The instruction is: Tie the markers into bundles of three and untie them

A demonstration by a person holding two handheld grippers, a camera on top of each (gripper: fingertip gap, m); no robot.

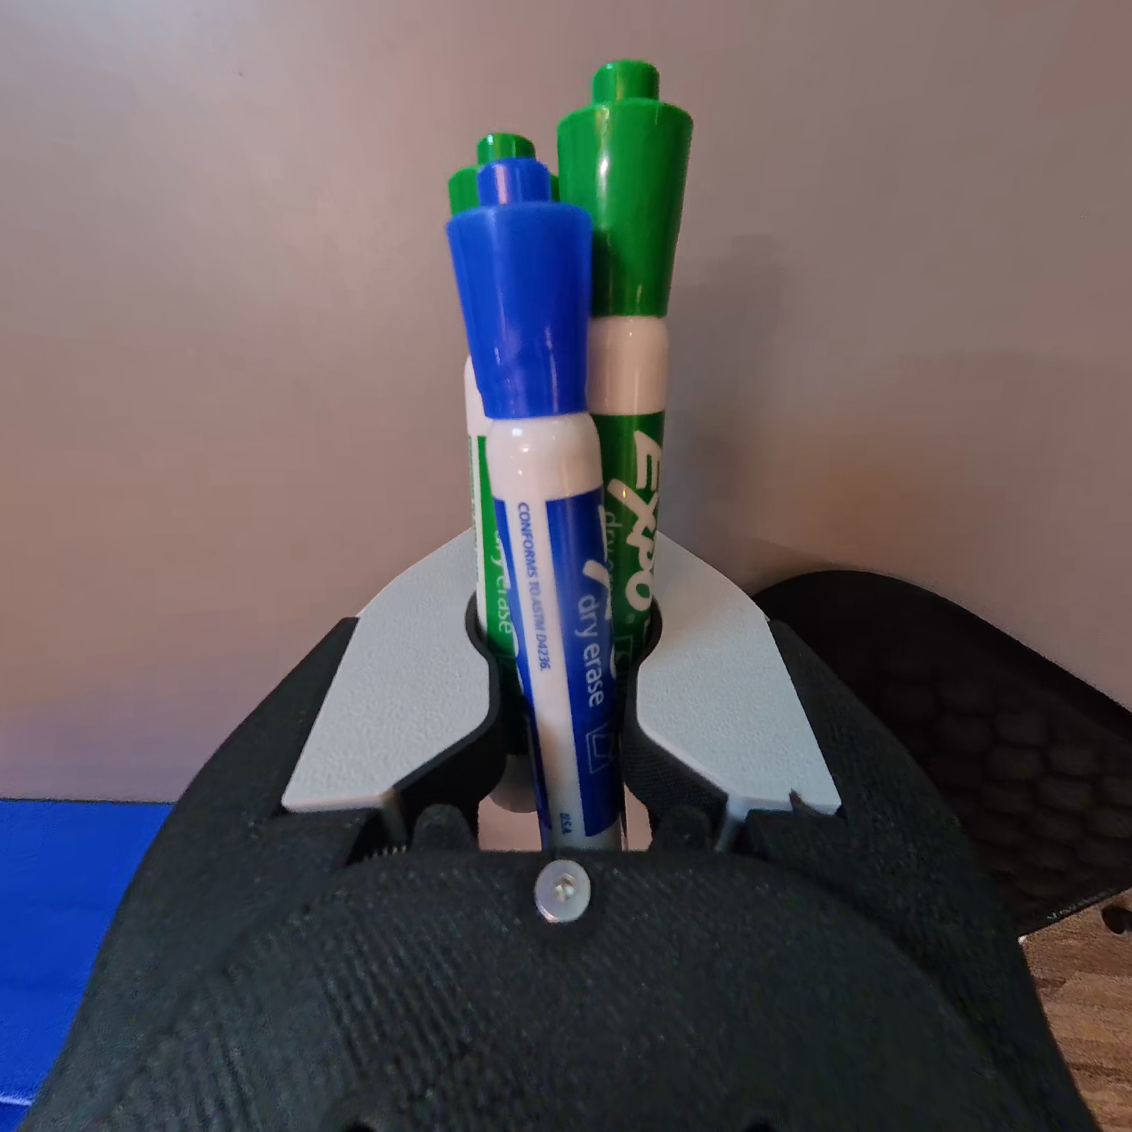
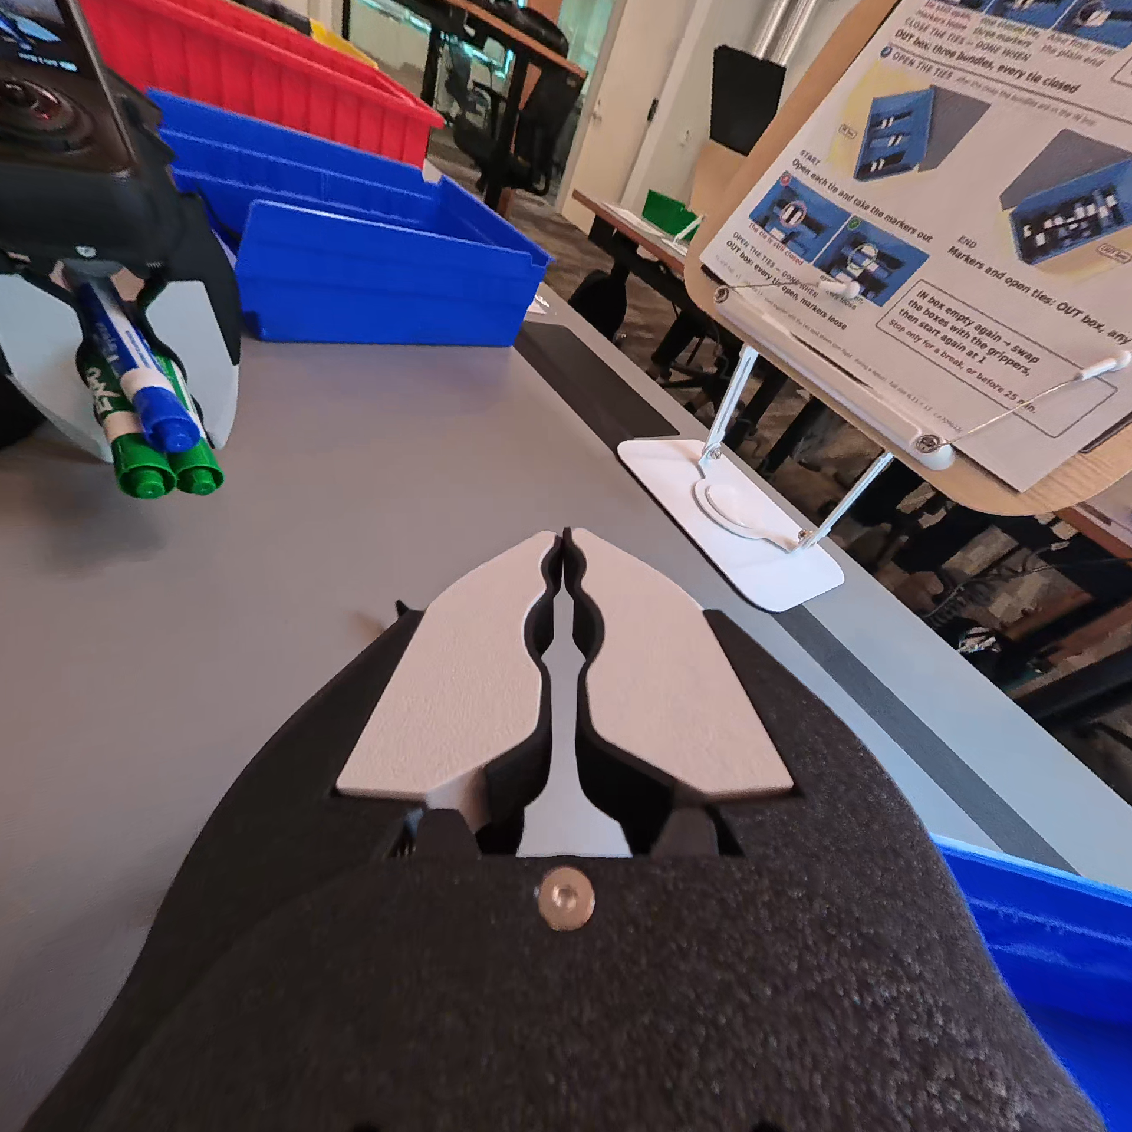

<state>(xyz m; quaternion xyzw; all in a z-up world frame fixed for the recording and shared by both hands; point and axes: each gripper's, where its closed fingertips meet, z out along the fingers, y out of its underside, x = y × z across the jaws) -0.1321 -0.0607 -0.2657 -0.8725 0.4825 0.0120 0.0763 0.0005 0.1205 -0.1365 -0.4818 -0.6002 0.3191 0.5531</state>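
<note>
Three markers (image 1: pixel 551 490) (one blue, two green) pinched lengthwise in left gripper (image 1: pixel 563 649), caps forward; no tie visible; right gripper (image 2: pixel 563 545) pressed together, empty, over grey table (image 2: pixel 367 429); risk: unbound markers slipping if grip loosens.

Left tool (image 1: pixel 563 618) clamped around something; right tool (image 2: pixel 564 539) closed, empty.

A grey table (image 2: pixel 380 429) carries blue bins (image 2: pixel 380 269) and a red bin (image 2: pixel 257 67) near its far edge; beyond it stand dark desks (image 2: pixel 508 55) and black chairs (image 2: pixel 527 141).
</note>
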